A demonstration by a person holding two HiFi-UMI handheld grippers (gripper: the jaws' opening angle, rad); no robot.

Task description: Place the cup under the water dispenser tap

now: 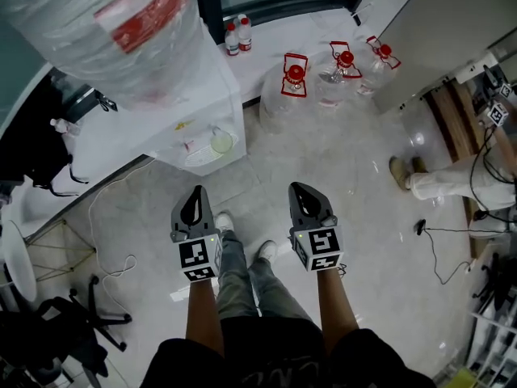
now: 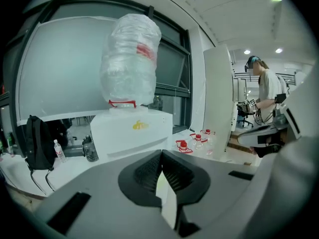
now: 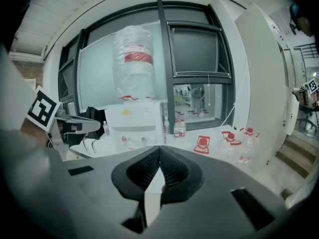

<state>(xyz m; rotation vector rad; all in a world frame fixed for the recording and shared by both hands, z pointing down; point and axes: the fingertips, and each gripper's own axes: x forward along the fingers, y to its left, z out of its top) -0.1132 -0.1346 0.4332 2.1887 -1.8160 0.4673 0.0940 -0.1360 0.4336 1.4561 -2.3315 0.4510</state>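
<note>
The white water dispenser (image 1: 190,128) stands at the upper left with a plastic-wrapped bottle (image 1: 121,31) on top. A pale green cup (image 1: 221,141), seen from above, sits in the dispenser's tap recess. My left gripper (image 1: 196,192) and right gripper (image 1: 298,188) hang side by side over the floor, well short of the dispenser. Both have their jaws pressed together with nothing between them. The left gripper (image 2: 161,154) faces the dispenser (image 2: 132,131), and its own body hides the cup. The right gripper (image 3: 159,149) shows the dispenser (image 3: 132,119) and its two taps (image 3: 143,139) farther off to the left.
Empty jugs with red caps (image 1: 296,75) and two small bottles (image 1: 237,35) stand on the floor beyond the dispenser. Another person's legs (image 1: 440,183) and a cable (image 1: 440,245) are at the right. A black chair (image 1: 56,322) is at the lower left, and my own shoes (image 1: 266,251) lie between the grippers.
</note>
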